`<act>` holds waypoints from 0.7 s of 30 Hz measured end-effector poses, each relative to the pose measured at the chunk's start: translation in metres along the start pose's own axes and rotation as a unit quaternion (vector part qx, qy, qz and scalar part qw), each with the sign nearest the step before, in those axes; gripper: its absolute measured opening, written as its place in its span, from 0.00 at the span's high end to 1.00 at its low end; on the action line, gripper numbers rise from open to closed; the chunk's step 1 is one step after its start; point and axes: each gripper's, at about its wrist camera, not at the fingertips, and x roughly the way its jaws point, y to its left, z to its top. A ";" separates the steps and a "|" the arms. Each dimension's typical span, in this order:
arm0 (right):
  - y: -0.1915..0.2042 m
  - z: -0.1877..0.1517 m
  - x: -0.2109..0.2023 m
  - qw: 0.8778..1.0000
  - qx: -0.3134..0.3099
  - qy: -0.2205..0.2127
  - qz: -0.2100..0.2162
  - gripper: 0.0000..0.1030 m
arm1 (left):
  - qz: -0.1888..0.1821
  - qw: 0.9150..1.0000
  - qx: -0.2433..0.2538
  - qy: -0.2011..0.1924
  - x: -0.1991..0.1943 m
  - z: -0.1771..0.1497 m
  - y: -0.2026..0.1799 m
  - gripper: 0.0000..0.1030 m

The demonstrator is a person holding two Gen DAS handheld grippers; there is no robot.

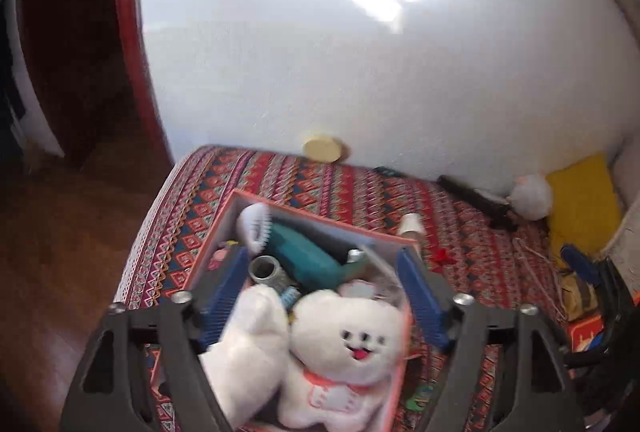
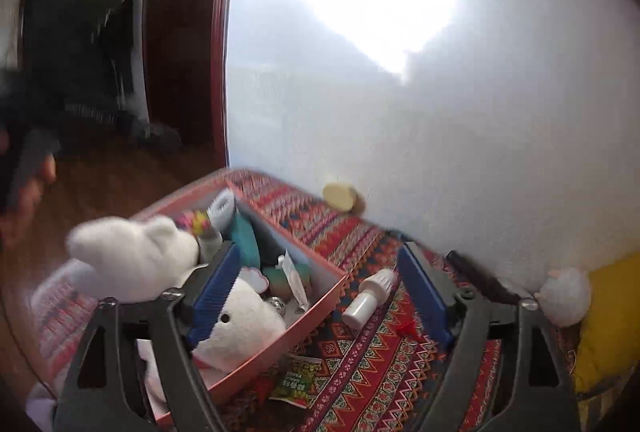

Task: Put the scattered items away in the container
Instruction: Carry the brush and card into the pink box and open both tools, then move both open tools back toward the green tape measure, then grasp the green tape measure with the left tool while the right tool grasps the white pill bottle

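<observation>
A pink box (image 1: 224,224) sits on a patterned bedspread (image 1: 320,184), holding a white plush toy (image 1: 344,344), a teal item (image 1: 308,256), a white brush (image 1: 254,224) and a metal cylinder (image 1: 266,268). My left gripper (image 1: 320,254) hangs open over the box, with the plush lying loose below its jaws. My right gripper (image 2: 318,250) is open too, straddling the box's right wall (image 2: 296,328); its left finger is over the plush (image 2: 240,324). A white bottle (image 2: 370,298) lies on the spread between the fingers. A green packet (image 2: 298,380) lies nearer me.
A yellow disc (image 2: 340,196) leans on the white wall. A black-handled white pompom (image 2: 564,296), a small red piece (image 2: 408,328) and a yellow cushion (image 2: 604,320) lie to the right. Wooden floor (image 1: 60,252) drops off left of the bed, and a hand (image 2: 24,192) shows there.
</observation>
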 end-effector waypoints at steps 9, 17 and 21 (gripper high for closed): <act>-0.099 -0.117 -0.134 0.983 0.177 -0.009 0.047 0.02 | -0.044 0.996 0.083 0.007 -0.025 -0.174 -0.125 0.16; -0.168 -0.282 -0.113 0.932 0.332 0.139 0.051 0.04 | 0.014 0.978 0.182 0.098 0.074 -0.359 -0.218 0.16; -0.180 -0.322 -0.096 0.904 0.387 0.166 0.077 0.05 | 0.043 0.976 0.196 0.081 0.098 -0.373 -0.232 0.16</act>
